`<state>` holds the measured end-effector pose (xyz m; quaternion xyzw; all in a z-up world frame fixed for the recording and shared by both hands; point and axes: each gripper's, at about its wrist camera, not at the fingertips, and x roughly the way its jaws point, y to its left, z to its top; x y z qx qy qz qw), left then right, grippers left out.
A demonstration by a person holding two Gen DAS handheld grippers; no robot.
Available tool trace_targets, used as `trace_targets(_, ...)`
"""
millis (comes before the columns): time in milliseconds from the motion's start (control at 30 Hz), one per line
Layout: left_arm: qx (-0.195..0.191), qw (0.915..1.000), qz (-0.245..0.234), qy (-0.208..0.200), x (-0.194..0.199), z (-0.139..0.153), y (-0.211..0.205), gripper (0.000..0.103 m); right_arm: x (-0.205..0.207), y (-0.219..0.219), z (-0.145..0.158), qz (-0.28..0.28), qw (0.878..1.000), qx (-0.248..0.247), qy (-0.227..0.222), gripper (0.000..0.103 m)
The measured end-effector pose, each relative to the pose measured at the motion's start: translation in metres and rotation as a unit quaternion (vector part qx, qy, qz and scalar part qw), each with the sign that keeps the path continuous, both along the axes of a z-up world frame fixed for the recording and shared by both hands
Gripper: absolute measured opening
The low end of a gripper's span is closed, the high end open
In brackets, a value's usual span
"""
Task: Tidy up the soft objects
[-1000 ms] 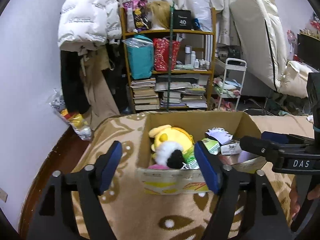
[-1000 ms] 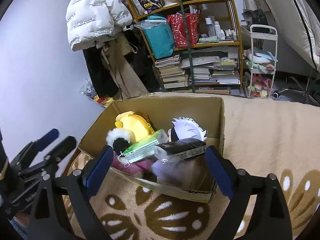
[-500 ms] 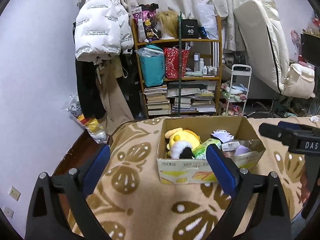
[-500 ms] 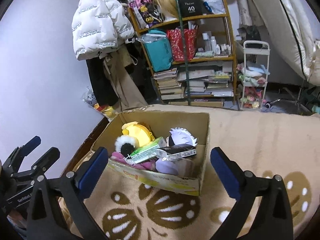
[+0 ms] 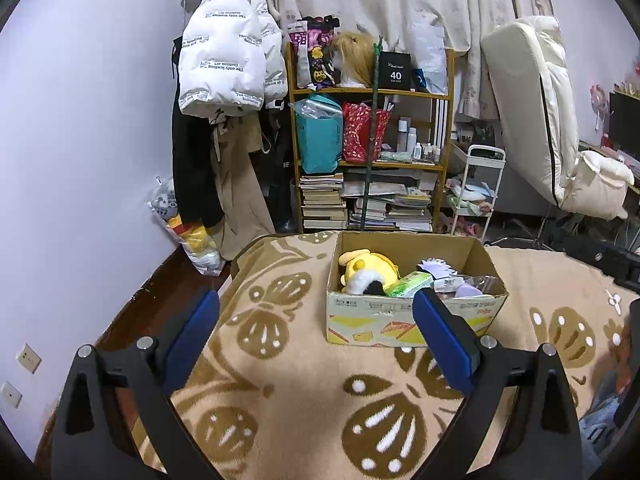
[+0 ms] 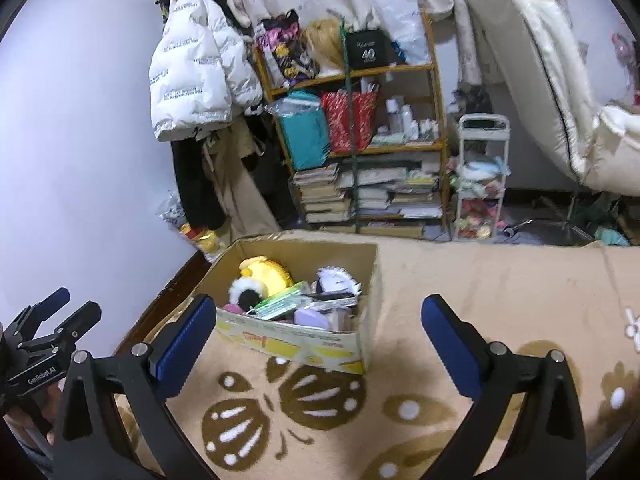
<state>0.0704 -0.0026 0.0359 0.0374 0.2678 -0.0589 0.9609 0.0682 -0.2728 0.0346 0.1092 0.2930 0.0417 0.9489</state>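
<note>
A cardboard box (image 5: 412, 320) (image 6: 296, 342) sits on a tan blanket with brown butterfly patterns. It holds a yellow plush (image 5: 370, 266) (image 6: 266, 272), a white and black fluffy toy (image 5: 366, 286) (image 6: 244, 292), a green packet (image 5: 410, 283) (image 6: 280, 300), a white spiky-haired toy (image 5: 436, 268) (image 6: 338, 278) and a purple soft item (image 6: 310, 318). My left gripper (image 5: 316, 332) is open and empty, held back from the box. My right gripper (image 6: 316, 336) is open and empty, also back from the box. The left gripper shows at the right wrist view's left edge (image 6: 44, 344).
A wooden shelf (image 5: 368, 152) with books, bags and bottles stands behind the bed. A white puffer jacket (image 5: 224, 64) and dark clothes hang at the left. A white trolley (image 5: 476, 196) and a cream mattress (image 5: 536, 120) stand at the right.
Both grippers have pulled back and up from the box, which now looks smaller and farther. Both stay open and empty.
</note>
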Motion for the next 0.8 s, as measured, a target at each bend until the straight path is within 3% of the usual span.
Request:
trace_targets(267, -0.006, 0.9999, -0.005, -0.011, -0.021, 0.001, 0.002, 0.096, -0.038, -0.001, 0.015, -0.023, 0.998, -0.043, -0.040, 0.103)
trace_targets(633, 0.029, 0.9985, -0.021, -0.041, -0.050, -0.003, -0.011, 0.096, -0.060, 0.001, 0.011, -0.020, 0.997, -0.044, -0.063, 0.103)
trace_targets(800, 0.024, 0.9982, -0.019, -0.050, -0.055, -0.004, -0.012, 0.096, -0.064, 0.007, 0.006, -0.022, 0.995, -0.052, -0.080, 0.103)
